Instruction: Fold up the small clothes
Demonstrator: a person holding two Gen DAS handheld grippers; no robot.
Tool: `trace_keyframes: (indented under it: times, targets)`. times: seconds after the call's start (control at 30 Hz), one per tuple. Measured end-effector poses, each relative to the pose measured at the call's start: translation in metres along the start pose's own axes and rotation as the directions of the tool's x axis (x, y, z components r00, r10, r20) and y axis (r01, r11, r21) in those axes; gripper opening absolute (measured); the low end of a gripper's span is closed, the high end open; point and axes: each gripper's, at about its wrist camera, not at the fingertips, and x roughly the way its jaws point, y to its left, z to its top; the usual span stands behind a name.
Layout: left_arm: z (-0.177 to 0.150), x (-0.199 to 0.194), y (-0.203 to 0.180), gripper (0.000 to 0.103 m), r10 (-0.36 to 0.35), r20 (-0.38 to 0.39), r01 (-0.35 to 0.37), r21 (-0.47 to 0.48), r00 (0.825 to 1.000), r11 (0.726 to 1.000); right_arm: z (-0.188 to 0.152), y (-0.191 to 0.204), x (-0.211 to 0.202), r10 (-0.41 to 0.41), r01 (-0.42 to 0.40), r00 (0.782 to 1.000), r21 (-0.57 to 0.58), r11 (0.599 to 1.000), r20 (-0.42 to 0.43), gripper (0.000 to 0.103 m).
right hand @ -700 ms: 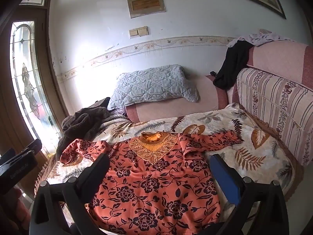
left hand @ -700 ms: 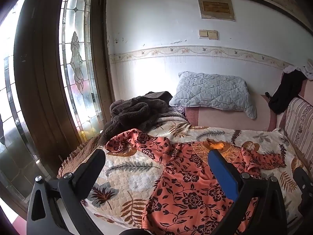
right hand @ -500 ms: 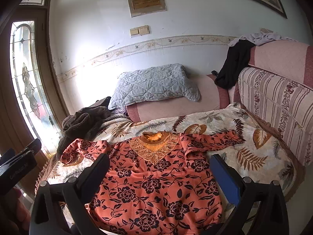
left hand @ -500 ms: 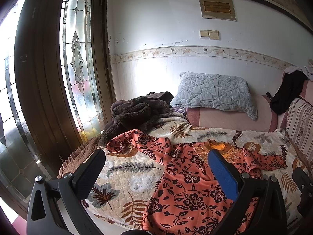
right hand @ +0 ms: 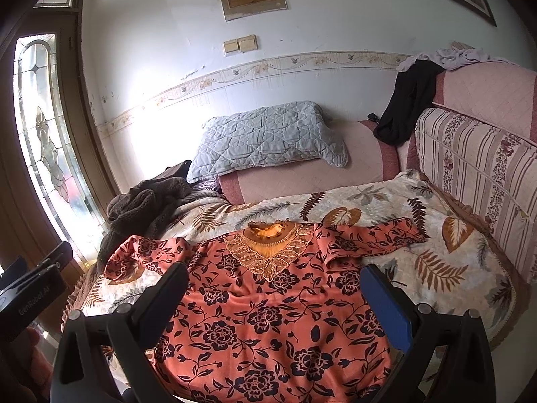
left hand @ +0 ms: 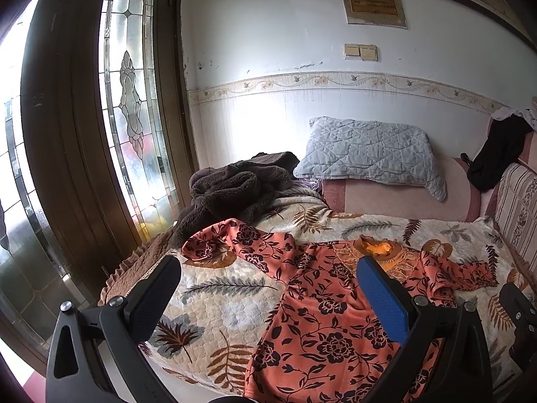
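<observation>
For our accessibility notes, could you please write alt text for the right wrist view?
An orange floral top lies spread flat, sleeves out, on a leaf-patterned blanket, with the open right claw hovering over its lower half. Behind are a grey quilted pillow, a brown fleece heap and a striped sofa back.

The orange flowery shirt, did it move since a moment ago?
No. The shirt lies spread flat on the leafy blanket, its collar at the same spot below the grey pillow. Neither gripper touches it.

Bare leaf-print blanket point(right hand: 436, 268) flanks the orange top point(right hand: 268, 319); a brown fleece heap point(right hand: 141, 208) crowds its left sleeve.
</observation>
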Motion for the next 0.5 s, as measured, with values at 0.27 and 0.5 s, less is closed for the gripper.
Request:
trace_keyframes:
  times: [0.27, 0.5]
  targets:
    - [0.0, 0.01, -0.004, 0.103, -0.001, -0.037, 0.001, 0.01, 0.999, 1.0, 0.001, 0.001, 0.014, -0.02, 0.02, 1.0, -0.038, 0.999, 0.007, 0.103]
    - [-0.002, 0.034, -0.012, 0.103, 0.003, -0.033, -0.003, -0.004, 0.999, 1.0, 0.002, -0.002, 0.038, -0.032, 0.031, 0.999, -0.035, 0.999, -0.018, 0.103]
